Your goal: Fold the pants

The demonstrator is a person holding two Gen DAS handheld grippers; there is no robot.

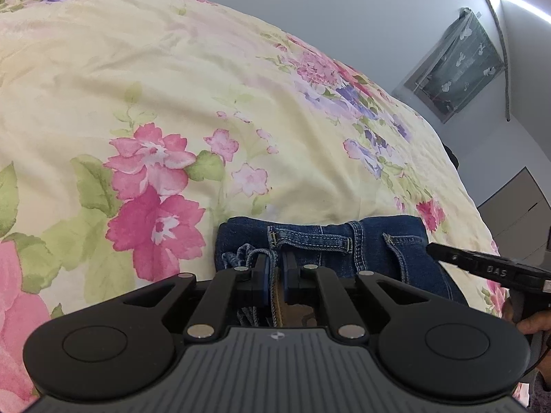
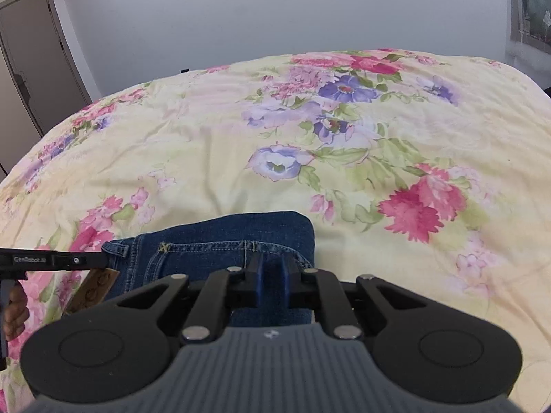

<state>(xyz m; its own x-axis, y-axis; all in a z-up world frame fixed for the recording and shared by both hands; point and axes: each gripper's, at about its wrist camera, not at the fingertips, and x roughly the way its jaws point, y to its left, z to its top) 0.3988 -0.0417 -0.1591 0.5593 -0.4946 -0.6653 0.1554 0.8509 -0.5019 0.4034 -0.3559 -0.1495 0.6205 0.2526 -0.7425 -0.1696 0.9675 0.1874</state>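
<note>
From my seat I see the floral bedspread filling nearly everything beneath grey walls, with a door off to the left of the right view and a plastic-covered window to the right of the left view. Nothing lies between me and the folded jeans, which rest on the spread's near edge, right under both claws. My left gripper is pinched on denim by the frayed hem and leather patch, and my right gripper is clamped on the jeans' near fold.
</note>
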